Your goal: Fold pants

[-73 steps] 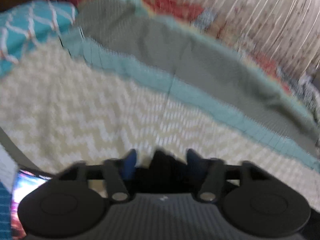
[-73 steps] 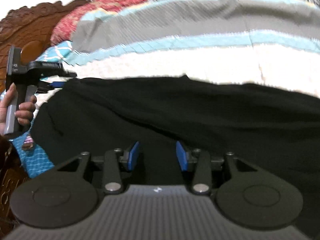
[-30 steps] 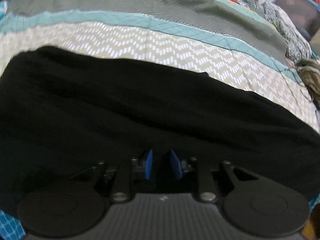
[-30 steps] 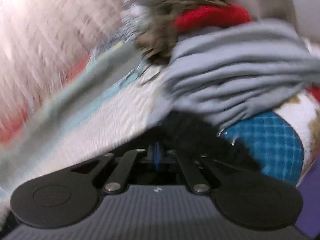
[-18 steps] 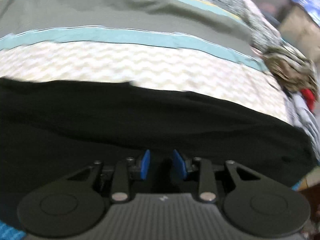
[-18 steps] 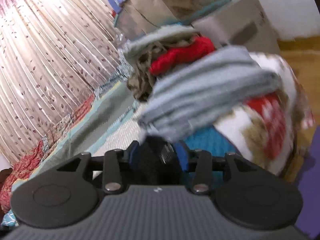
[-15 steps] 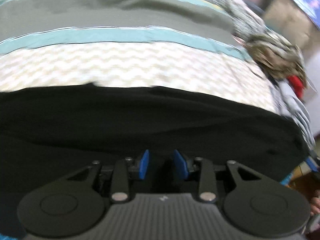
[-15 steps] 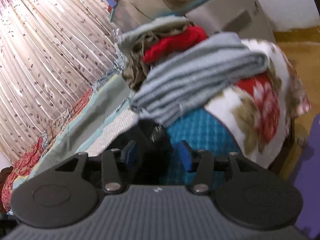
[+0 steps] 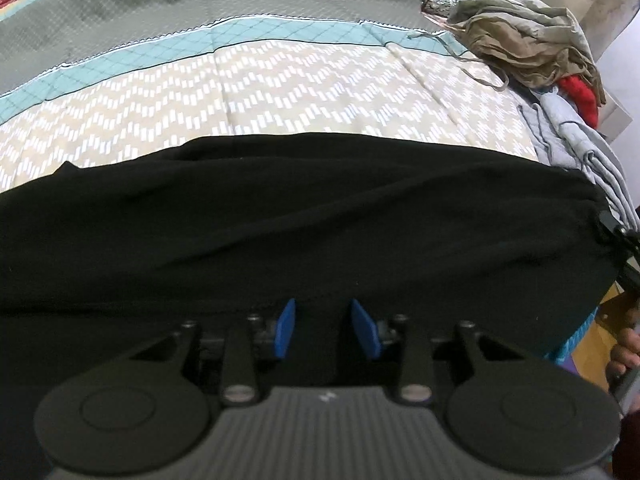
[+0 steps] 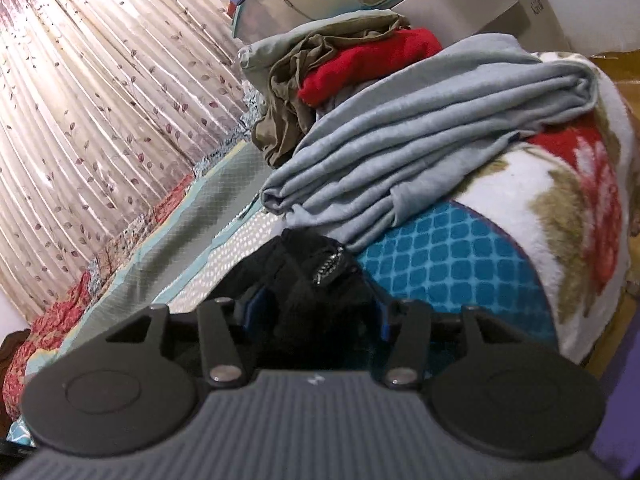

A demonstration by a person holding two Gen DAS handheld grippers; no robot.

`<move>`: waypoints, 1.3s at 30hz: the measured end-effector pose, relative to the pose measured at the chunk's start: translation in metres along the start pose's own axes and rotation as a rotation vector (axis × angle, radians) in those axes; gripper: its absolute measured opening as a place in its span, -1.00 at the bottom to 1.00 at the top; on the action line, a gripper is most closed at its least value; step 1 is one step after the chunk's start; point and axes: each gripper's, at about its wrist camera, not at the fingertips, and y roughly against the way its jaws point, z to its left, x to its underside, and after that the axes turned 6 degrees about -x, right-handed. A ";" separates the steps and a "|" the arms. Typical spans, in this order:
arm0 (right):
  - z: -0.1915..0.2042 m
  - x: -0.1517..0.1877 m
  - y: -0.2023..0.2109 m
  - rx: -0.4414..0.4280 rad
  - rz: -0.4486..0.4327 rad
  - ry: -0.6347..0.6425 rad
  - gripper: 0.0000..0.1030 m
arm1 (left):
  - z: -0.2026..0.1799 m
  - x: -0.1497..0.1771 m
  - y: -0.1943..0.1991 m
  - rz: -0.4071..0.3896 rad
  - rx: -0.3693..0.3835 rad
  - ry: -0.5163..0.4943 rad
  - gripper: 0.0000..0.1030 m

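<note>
The black pants [image 9: 304, 216] lie spread across the bed, filling the lower half of the left wrist view. My left gripper [image 9: 325, 330] is open, its blue pads apart over the near edge of the pants. My right gripper [image 10: 314, 316] is open, with a bunched end of the black pants [image 10: 316, 276], zipper showing, lying between its spread blue pads. The right gripper's tip also shows at the far right of the left wrist view [image 9: 624, 240], at the pants' end.
The bed cover [image 9: 280, 76] has beige zigzag, teal and grey bands. A heap of clothes [image 10: 420, 132], grey, red and olive, sits on a floral blanket [image 10: 560, 220] by the pants' end. A curtain [image 10: 100, 100] hangs behind the bed.
My right gripper, shut on the pants' end a second ago, has opened with the cloth still between the pads. My left gripper's pads have spread apart. The left view has swung right along the pants.
</note>
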 end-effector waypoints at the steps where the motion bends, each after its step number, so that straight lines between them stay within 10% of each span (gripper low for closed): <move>1: 0.001 -0.001 -0.003 0.000 0.006 -0.002 -0.04 | 0.001 -0.001 0.000 0.001 0.003 0.003 -0.34; 5: 0.014 -0.007 0.001 0.019 0.033 0.016 -0.56 | 0.004 -0.002 0.002 0.000 0.018 0.017 -0.34; 13: 0.134 0.007 0.024 -0.065 0.015 0.418 -0.62 | 0.030 -0.010 0.028 -0.046 0.167 0.148 -0.34; 21: 0.238 0.117 -0.014 -0.185 0.273 0.812 -0.62 | 0.060 0.006 0.039 -0.055 0.229 0.226 -0.07; 24: 0.254 0.162 -0.033 -0.193 0.411 0.933 -0.37 | 0.073 0.010 0.038 -0.050 0.227 0.265 0.01; 26: 0.256 0.179 -0.037 -0.230 0.479 0.986 0.27 | 0.080 0.011 0.036 -0.042 0.226 0.281 0.02; 32: 0.250 0.126 0.008 -0.389 0.438 0.781 0.28 | 0.081 0.009 0.034 -0.045 0.268 0.289 0.22; 36: 0.224 0.089 0.023 -0.306 0.344 0.673 0.26 | 0.054 -0.003 0.022 0.004 0.307 0.217 0.68; 38: 0.203 0.078 0.024 -0.210 0.320 0.612 0.24 | 0.039 -0.009 0.012 0.025 0.296 0.179 0.57; 39: 0.192 0.073 0.021 -0.158 0.318 0.566 0.21 | 0.030 -0.013 0.006 0.035 0.276 0.156 0.07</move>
